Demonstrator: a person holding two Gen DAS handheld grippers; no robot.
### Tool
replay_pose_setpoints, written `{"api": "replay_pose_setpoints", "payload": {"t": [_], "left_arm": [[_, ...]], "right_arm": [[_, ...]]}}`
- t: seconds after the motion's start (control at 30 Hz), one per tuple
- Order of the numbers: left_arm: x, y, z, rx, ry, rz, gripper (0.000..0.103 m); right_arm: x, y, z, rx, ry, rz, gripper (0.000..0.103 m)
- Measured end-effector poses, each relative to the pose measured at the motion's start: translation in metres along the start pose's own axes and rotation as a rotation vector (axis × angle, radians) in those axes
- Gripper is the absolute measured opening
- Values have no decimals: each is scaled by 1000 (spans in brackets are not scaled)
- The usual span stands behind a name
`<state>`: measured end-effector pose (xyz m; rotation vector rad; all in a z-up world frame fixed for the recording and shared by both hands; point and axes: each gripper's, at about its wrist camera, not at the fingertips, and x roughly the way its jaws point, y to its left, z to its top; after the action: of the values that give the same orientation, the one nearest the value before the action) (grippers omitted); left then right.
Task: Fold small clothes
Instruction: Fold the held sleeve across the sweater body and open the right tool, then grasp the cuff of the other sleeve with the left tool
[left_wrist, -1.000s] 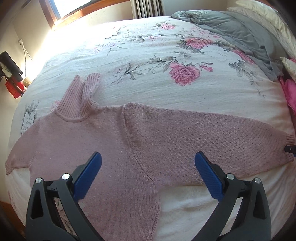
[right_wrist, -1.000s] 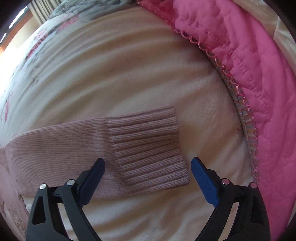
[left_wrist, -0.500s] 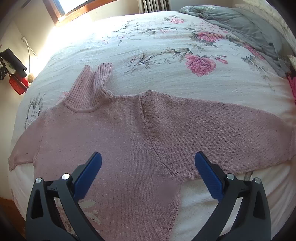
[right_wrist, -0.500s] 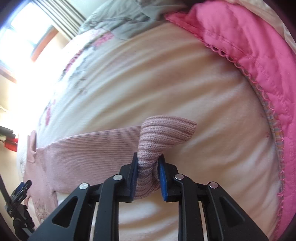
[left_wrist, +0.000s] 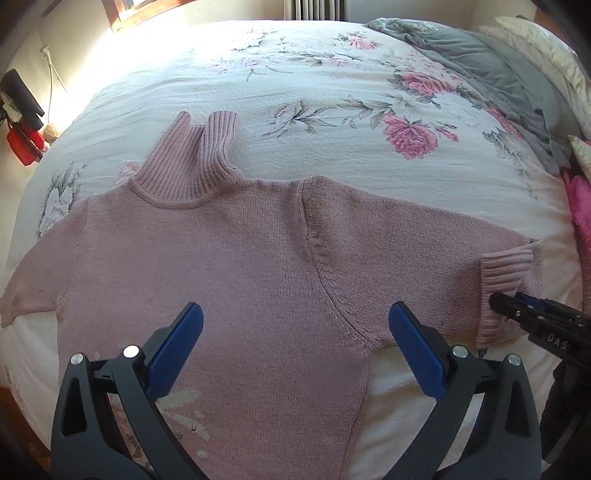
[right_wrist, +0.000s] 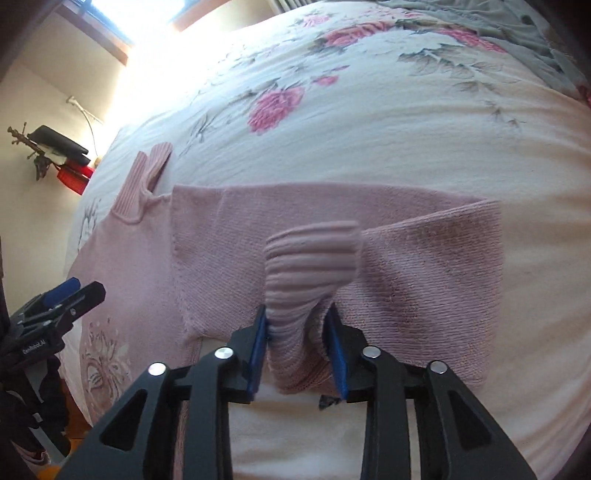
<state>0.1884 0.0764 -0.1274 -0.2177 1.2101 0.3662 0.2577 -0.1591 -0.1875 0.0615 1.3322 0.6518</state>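
While half a second ago the sleeve lay stretched out to the side with only its ribbed cuff lifted, now the cuff (right_wrist: 310, 266) has been carried inward and the sleeve is doubled back on itself, so a folded edge shows at its far right end. The pink sweater (left_wrist: 229, 266) lies flat, front up, on the bed (left_wrist: 332, 92), with its high ribbed collar (left_wrist: 192, 162) pointing toward the window side and the other sleeve spread to the left.

The right gripper (right_wrist: 299, 339) is pinched on the cuff: its blue pads (right_wrist: 258, 343) press the bunched ribbed knit from both sides, with a narrow gap filled by the fabric. In the left wrist view this same gripper appears at the right edge, where the cuff stands up as a small pale band. The left gripper (left_wrist: 295, 347) hangs over the lower body of the sweater with its jaws spread wide and nothing between them (one second ago it was open in the same way, but the sweater was farther from it in the view).

The sweater is a fine, soft knit, with thick vertical ribs on collar and cuff and a curved raised seam at the shoulder; a pale flower pattern shows near its hem. The bed cover is white with printed pink roses and grey-green leaves, slightly wrinkled. A grey blanket (left_wrist: 480, 62) lies crumpled at the far right, and a pink quilted cover (left_wrist: 581, 206) touches the right edge.
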Motion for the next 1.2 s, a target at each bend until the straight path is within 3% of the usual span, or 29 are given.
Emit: {"api": "replay_pose_setpoints", "payload": {"t": [0.2,0.4,0.5,0.6,0.77,0.83,0.9,0.97,1.03,1.2], "left_arm": [[7,-18,0,19,27,-81,100],[35,-58,-15,39,119,-196,100],[57,-77,-22,46,177,-186,99],[73,-94,-24,54,182,-159,99],[85,-126,-20,104,187,-188,93],[94,-136,-19,95,231,-228,73],[96,-139,-19,75,235,-221,68],[92,-140,-19,67,220,-248,48],[82,-139,-19,63,193,-284,13],[50,-111,-18,-27,123,-394,8]], "right_arm": [[-25,10,-26,-30,-28,81,44],[-66,-36,-79,87,-66,-14,48],[-71,-47,-101,121,-58,-56,49],[-76,-55,-124,150,-55,-65,49],[-74,-65,-144,226,-59,-41,49],[-73,-67,-147,239,-60,-45,49],[-72,-63,-146,236,-63,-45,49],[-73,-59,-145,225,-68,-46,50],[-73,-55,-142,212,-70,-56,51],[-70,-46,-134,206,-80,-55,52]]}}
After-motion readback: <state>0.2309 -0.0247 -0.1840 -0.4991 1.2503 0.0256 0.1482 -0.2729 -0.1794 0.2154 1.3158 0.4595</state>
